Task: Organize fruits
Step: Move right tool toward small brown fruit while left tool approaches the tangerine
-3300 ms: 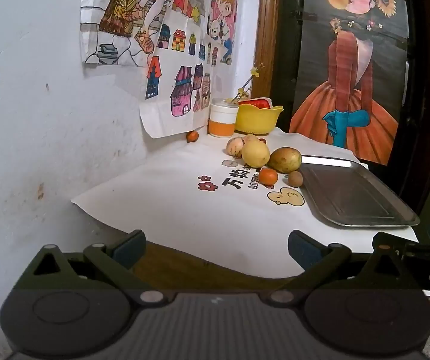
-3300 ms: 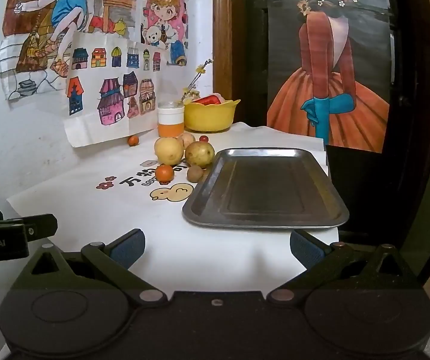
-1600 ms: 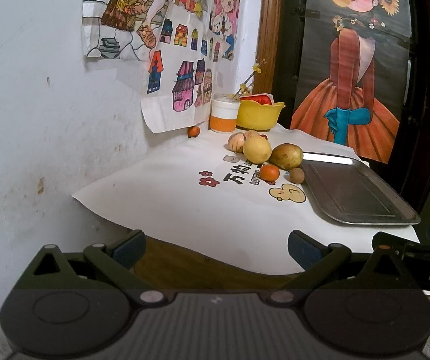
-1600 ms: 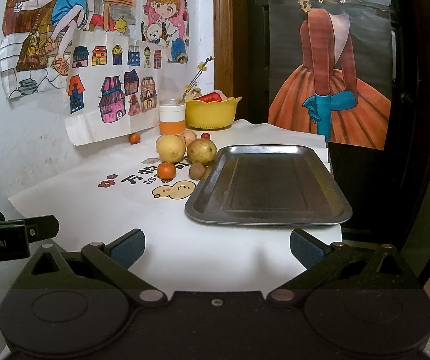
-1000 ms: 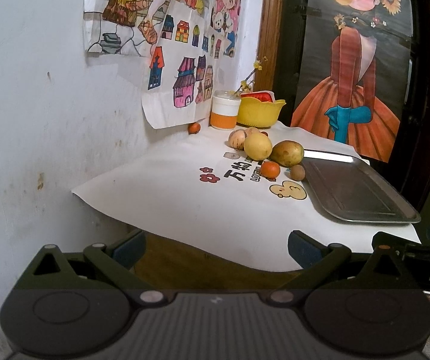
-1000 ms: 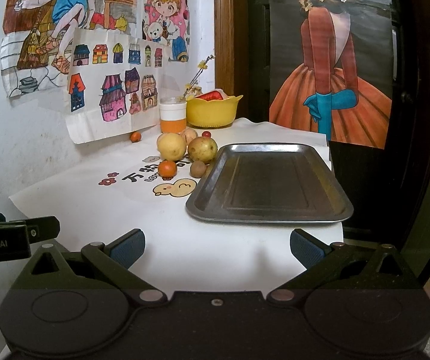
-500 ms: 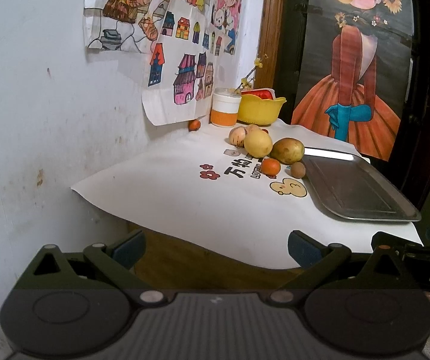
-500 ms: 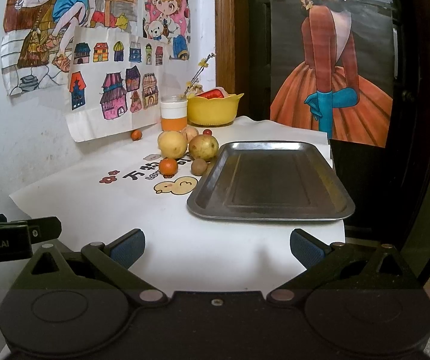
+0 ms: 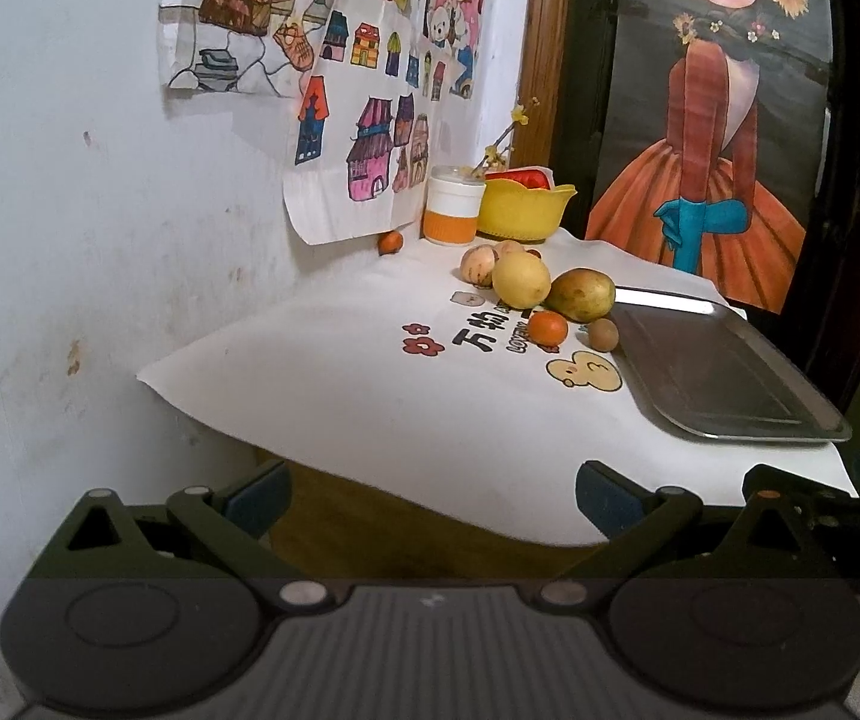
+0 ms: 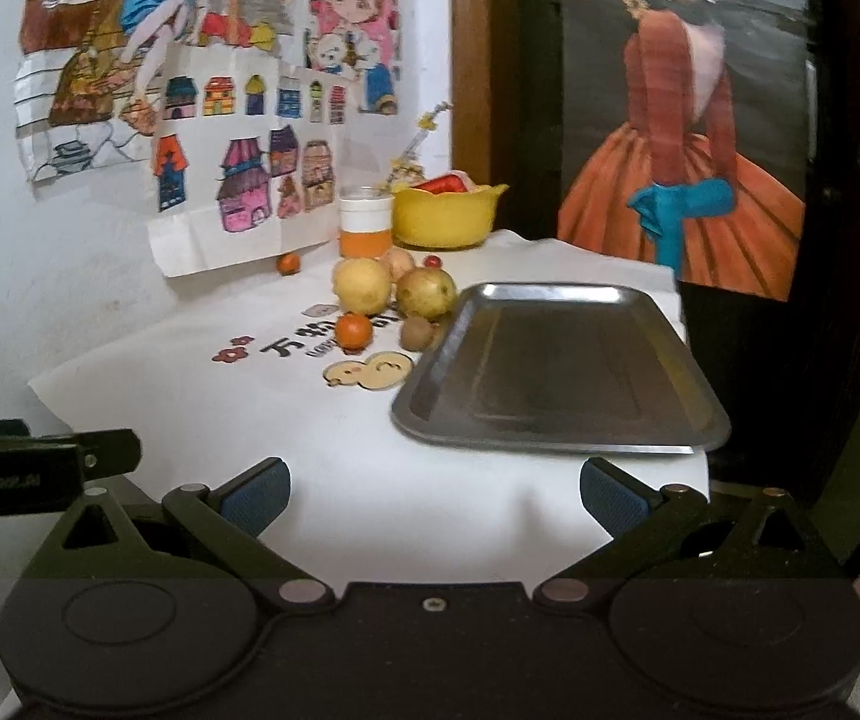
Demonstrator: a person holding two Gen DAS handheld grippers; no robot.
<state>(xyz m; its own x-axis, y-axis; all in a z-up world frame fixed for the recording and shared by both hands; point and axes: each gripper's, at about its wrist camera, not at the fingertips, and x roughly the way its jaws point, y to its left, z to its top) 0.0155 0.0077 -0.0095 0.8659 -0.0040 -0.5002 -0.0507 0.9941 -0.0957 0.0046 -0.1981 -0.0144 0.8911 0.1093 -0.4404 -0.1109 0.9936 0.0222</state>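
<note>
I see the white table cover (image 9: 369, 396) spread ahead of both tools, and on its right side the metal tray (image 10: 556, 360) lies flat with nothing in it. My right gripper (image 10: 430, 495) hangs at the near edge, fingers spread wide and holding nothing, the tray's near rim just beyond it. My left gripper (image 9: 430, 495) is held short of the table's near edge, jaws likewise wide apart and empty. The fruit sits in a cluster well beyond both, just left of the tray's far corner: a yellow round fruit (image 9: 521, 279), touching it a greenish mango (image 9: 581, 295), a peach (image 9: 479, 264) behind, then a small orange (image 9: 547, 327) and a brown kiwi-like fruit (image 9: 602, 335) just beside the tray's edge. Another tiny orange fruit (image 9: 389, 242) lies alone by the wall.
</note>
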